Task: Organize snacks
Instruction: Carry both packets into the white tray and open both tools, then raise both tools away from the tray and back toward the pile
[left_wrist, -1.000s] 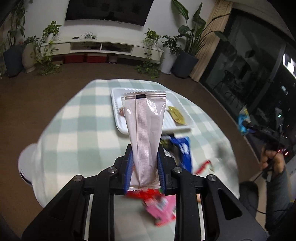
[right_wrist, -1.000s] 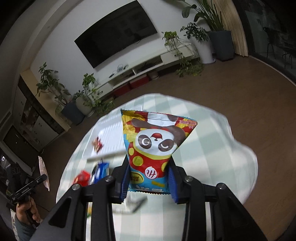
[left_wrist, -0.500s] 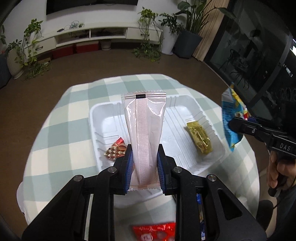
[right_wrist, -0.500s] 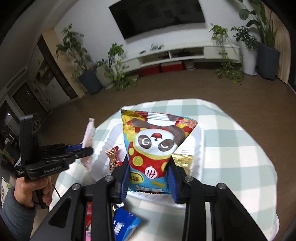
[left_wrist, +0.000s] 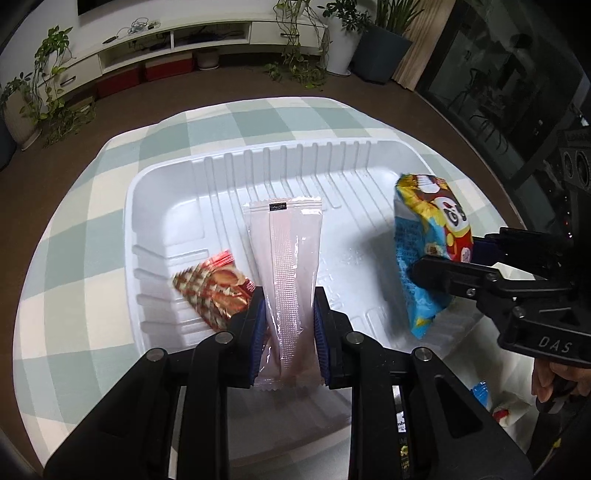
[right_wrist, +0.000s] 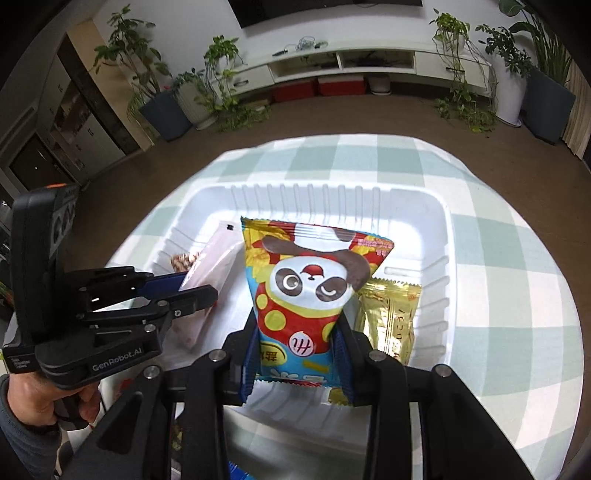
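My left gripper (left_wrist: 289, 325) is shut on a long pale pink packet (left_wrist: 288, 273) and holds it over the white tray (left_wrist: 258, 162). My right gripper (right_wrist: 297, 354) is shut on a panda snack bag (right_wrist: 310, 291), also over the tray (right_wrist: 369, 195). The bag shows at the right of the left wrist view (left_wrist: 424, 243); the pink packet shows in the right wrist view (right_wrist: 210, 269). A red-gold wrapped snack (left_wrist: 214, 284) lies in the tray's left part. A gold packet (right_wrist: 391, 314) lies in its right part.
The tray sits on a round table with a green-white check cloth (left_wrist: 74, 240). Loose snacks lie on the cloth near me, a blue one (left_wrist: 480, 393) and a red-white one (left_wrist: 502, 413). Brown floor surrounds the table; plants and a TV bench stand at the far wall.
Both grippers have moved forward and down over the tray with their snacks and now hang low inside its rim, side by side.
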